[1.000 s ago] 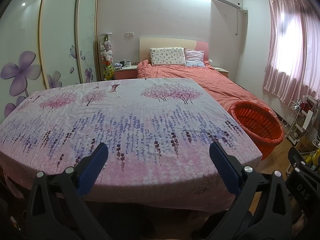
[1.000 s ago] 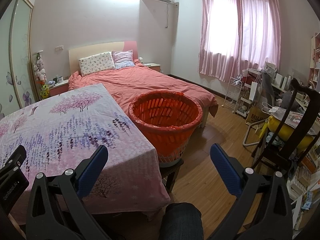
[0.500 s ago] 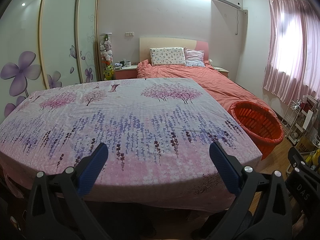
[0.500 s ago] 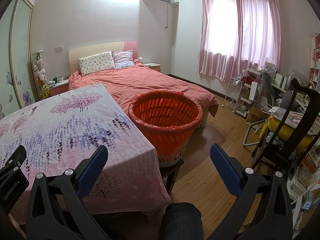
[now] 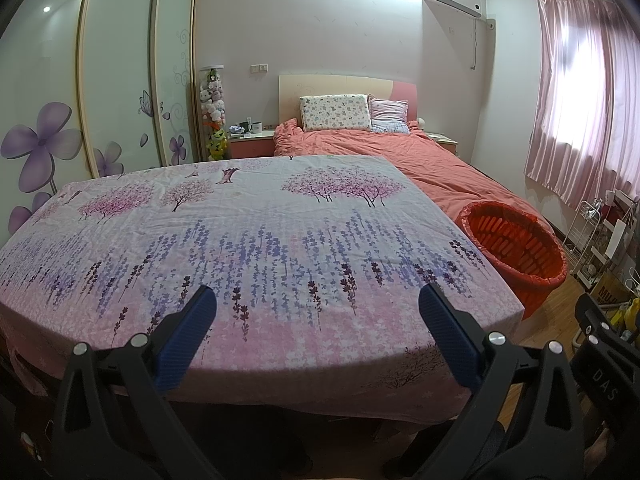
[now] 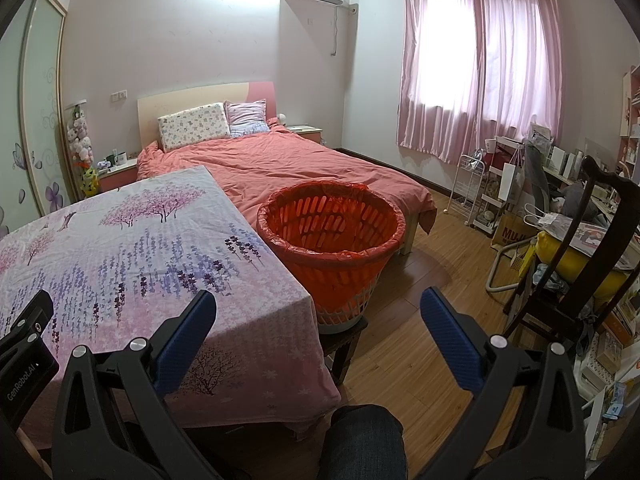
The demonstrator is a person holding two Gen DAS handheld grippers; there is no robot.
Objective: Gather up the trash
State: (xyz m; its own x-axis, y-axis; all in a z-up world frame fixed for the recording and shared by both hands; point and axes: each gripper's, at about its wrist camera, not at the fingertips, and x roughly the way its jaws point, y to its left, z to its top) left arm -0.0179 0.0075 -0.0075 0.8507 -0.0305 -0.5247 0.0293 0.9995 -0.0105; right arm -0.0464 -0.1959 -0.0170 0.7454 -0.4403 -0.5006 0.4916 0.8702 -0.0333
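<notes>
Two views: both look out over a bedroom, each past its own jaws.
Bed: the bed [image 6: 304, 164] with its salmon cover fills the middle of the right wrist view, pillows at the headboard.
Worktop: the worktop [image 5: 248, 240] under a floral cloth spreads across the centre of the left wrist view; its cloth shows bare.
Basket: the orange basket [image 6: 280, 236], lined with a red bag, sits centre frame in the right wrist view, just beside the worktop's corner, raised on a dark stool; it looks empty inside.
Trash: none can be made out in either view.
Left gripper: the left gripper [image 5: 318, 320] hovers low in frame over the worktop's near edge, jaws spread wide, nothing between them.
Right gripper: the right gripper [image 6: 318, 322] hangs at lower centre, facing the basket, jaws spread wide and holding nothing.
</notes>
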